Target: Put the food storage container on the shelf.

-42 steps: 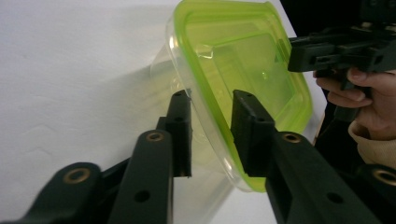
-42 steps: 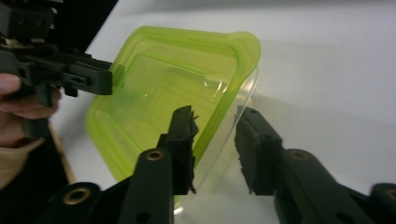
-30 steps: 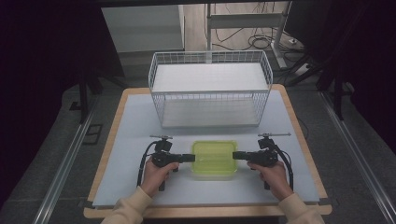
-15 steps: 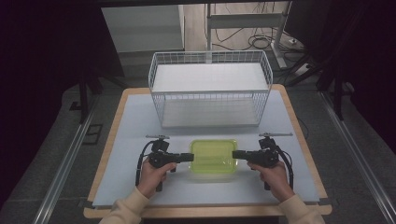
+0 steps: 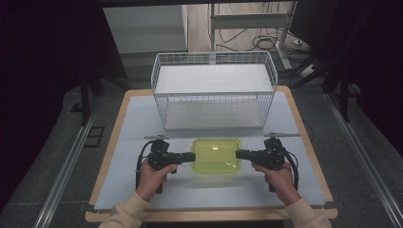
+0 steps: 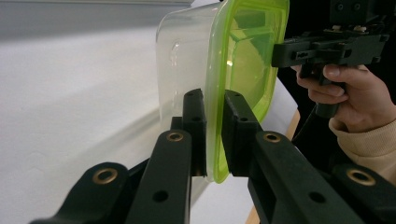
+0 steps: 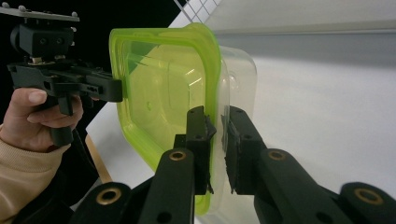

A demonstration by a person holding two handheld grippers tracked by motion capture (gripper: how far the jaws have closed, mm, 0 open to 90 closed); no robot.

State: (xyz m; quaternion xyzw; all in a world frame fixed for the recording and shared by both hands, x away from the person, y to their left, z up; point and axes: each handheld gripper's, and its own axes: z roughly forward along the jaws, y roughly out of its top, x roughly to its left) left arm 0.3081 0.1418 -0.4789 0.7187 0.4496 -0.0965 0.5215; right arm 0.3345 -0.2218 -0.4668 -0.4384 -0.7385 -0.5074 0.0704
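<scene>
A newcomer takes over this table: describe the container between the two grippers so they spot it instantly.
On the table's white mat, look in front of the white wire basket, on the person's side. There sits a clear plastic container with a yellow-green lid, its rim pinched by the left gripper and right gripper. It is the only coloured thing there.

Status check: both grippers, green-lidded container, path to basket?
Left gripper and right gripper both clamped on rim of clear plastic container with green lid. White wire basket beyond; nothing between.
</scene>
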